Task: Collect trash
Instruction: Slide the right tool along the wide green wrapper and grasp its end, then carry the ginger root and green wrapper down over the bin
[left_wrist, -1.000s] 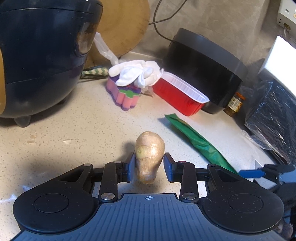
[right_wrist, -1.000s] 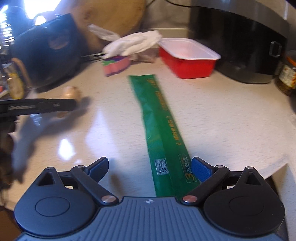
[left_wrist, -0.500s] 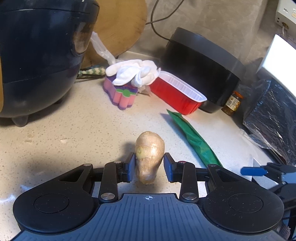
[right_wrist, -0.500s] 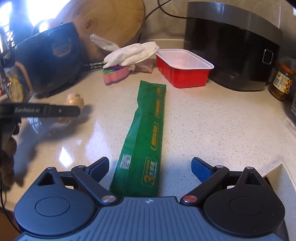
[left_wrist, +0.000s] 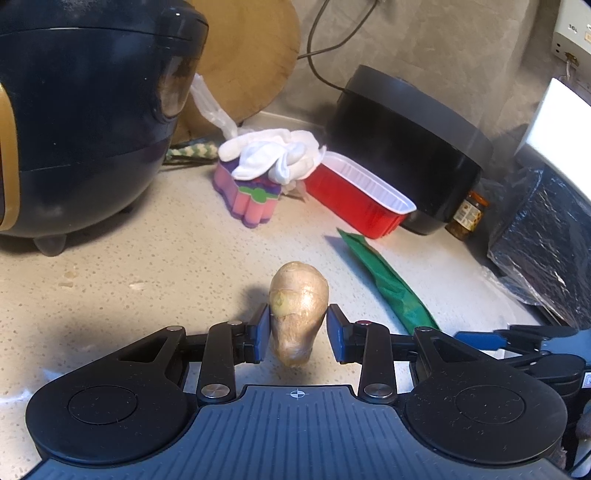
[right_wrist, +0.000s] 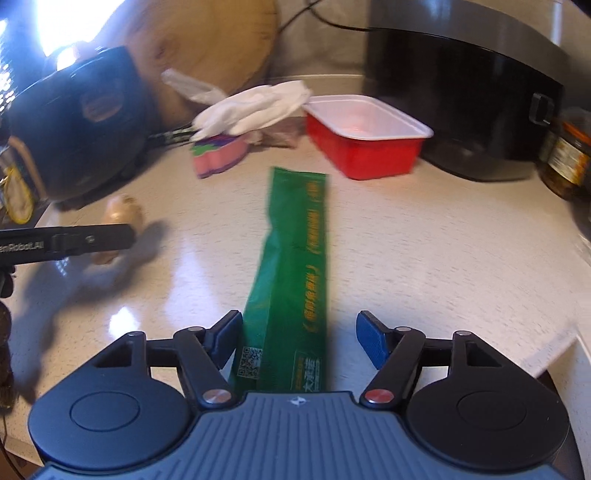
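Green wrapper's (right_wrist: 291, 280) near end hidden

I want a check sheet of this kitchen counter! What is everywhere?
Surface: speckled pale countertop, glare patches.
Job's things: ginger piece held off the counter; green wrapper lying flat; red tray looks empty.
Clutter: white gloves on a pink sponge; jar.
Grippers: left gripper jaws shut on the ginger; right gripper jaws open astride the wrapper.
Cables: black cord on the wall.
Surroundings: two dark cookers, wooden board.
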